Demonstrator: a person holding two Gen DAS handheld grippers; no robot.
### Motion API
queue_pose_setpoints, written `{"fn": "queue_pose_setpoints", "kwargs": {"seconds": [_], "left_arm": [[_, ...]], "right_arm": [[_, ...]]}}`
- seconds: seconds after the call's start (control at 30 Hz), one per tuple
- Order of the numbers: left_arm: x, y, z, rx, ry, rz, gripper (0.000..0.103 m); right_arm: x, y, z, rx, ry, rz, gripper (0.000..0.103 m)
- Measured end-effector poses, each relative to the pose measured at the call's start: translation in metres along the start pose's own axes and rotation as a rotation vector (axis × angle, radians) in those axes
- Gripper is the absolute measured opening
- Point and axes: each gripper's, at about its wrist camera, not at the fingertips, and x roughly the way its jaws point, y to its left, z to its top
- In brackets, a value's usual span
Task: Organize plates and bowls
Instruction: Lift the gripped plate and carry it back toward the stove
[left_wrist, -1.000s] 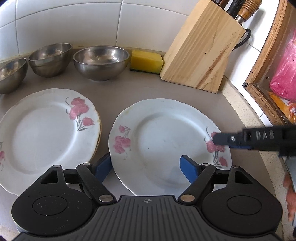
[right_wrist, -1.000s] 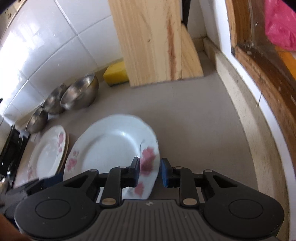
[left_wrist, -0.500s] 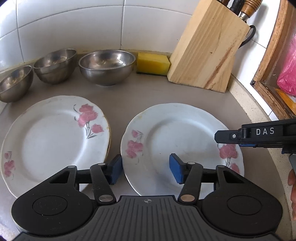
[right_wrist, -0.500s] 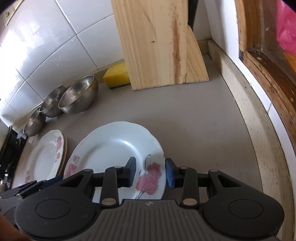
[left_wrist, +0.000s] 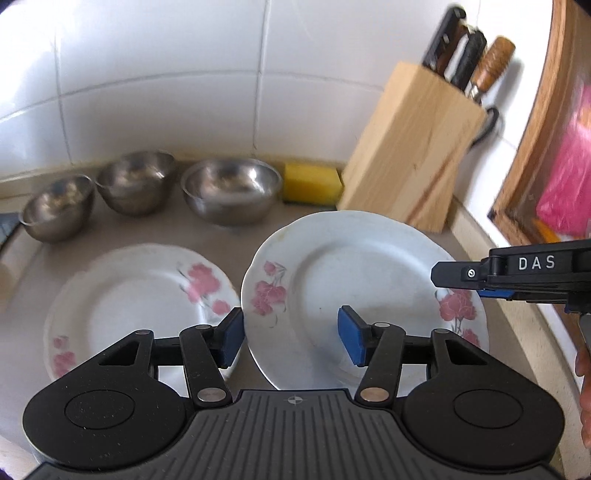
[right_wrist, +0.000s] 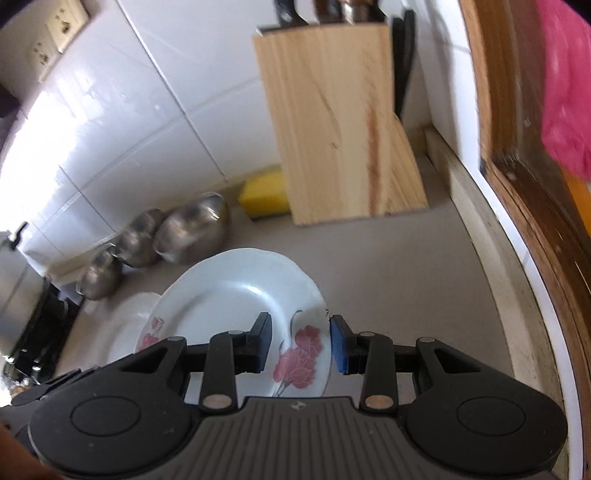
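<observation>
The right plate (left_wrist: 365, 284) is sitting raised and tilted in the left wrist view, its left rim overlapping the left plate (left_wrist: 136, 302), which is lying flat on the grey surface (left_wrist: 258, 230). The left gripper (left_wrist: 291, 336) is hovering at the raised plate's near edge with its blue fingers (left_wrist: 351, 336) spread wide, one on either side of the plate's left part, touching nothing that can be seen. The right gripper (left_wrist: 495, 291) is reaching in from the right over the plate's right rim. Far behind, three steel bowls (left_wrist: 231, 190) are standing in a row along the tiled wall, with a yellow sponge (left_wrist: 312, 182) and a wooden knife block (left_wrist: 410, 146) to their right.

In the right wrist view, the right gripper (right_wrist: 300, 343) is straddling the right plate's (right_wrist: 236, 295) near rim with fingers (right_wrist: 339, 345) apart; the right pad is probably just touching the rim, though blur is making this uncertain. The left plate (right_wrist: 125, 325) is peeking out beyond it on the left.
</observation>
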Motion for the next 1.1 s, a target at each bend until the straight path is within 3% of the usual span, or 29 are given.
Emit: {"fn": "queue_pose_setpoints", "kwargs": {"seconds": [0.57,0.8,1.1], "left_arm": [[-0.064,0.066,0.022,-0.072,-0.131,0.172,0.056],[-0.075,0.101,0.022,-0.079,-0.135,0.188,0.056],[-0.065,0.129,0.017,-0.069,-0.105,0.168,0.056]], "right_arm": [[0.004,0.102,0.019,-0.156,-0.030,0.151,0.018],[0.014,0.143,0.014,-0.177,-0.026,0.157,0.018],[0.031,0.170,0.001,-0.175,-0.001,0.104,0.018]]}}
